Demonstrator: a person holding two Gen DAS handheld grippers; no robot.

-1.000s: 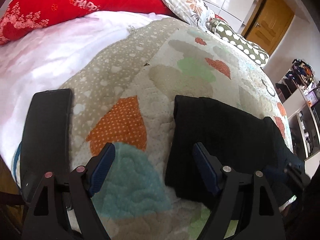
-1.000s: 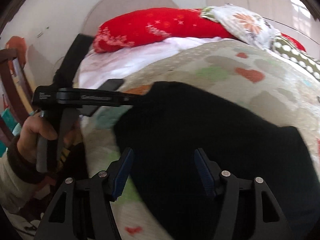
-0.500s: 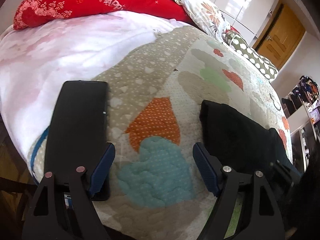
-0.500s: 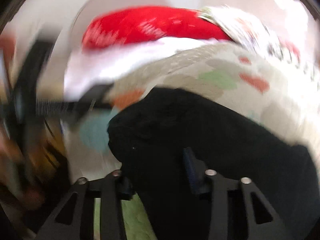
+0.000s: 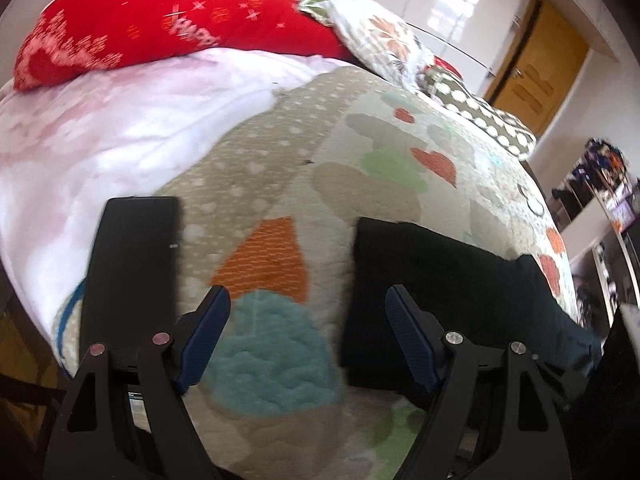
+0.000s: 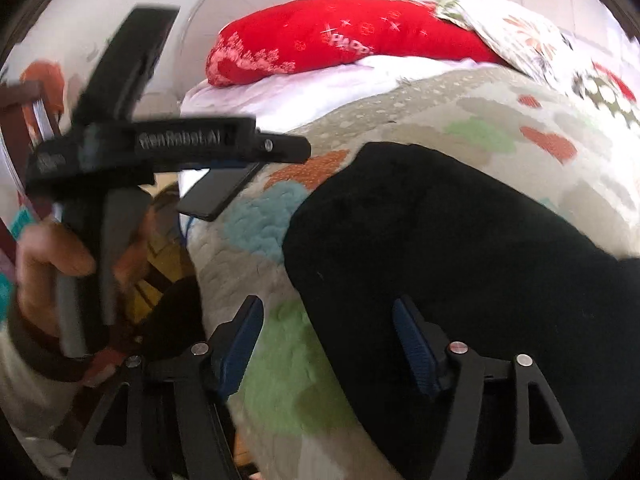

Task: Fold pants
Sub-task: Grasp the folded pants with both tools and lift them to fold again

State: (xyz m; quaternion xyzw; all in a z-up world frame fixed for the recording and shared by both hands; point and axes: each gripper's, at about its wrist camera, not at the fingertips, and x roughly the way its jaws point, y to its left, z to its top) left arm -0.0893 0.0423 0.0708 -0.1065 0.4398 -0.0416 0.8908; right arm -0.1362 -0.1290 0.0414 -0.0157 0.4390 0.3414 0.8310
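The black pants (image 5: 452,288) lie folded into a compact rectangle on the patterned quilt (image 5: 320,184). They fill the right half of the right wrist view (image 6: 460,248). My left gripper (image 5: 308,332) is open and empty above the quilt, and its right finger overlaps the pants' left edge. My right gripper (image 6: 328,340) is open and empty, with its right finger over the pants and its left finger over the quilt. The left gripper's body and the hand holding it show in the right wrist view (image 6: 160,148).
A black phone (image 5: 132,268) lies on the quilt near the bed's left edge. A red pillow (image 5: 160,28), a floral pillow (image 5: 380,40) and a white sheet (image 5: 100,120) sit at the bed's head. A wooden door (image 5: 536,68) and shelves (image 5: 600,200) stand at the right.
The right gripper was partly closed at the pants' edge half a second ago and is now open and drawn back. The left gripper's view swung left, then back toward the pants.
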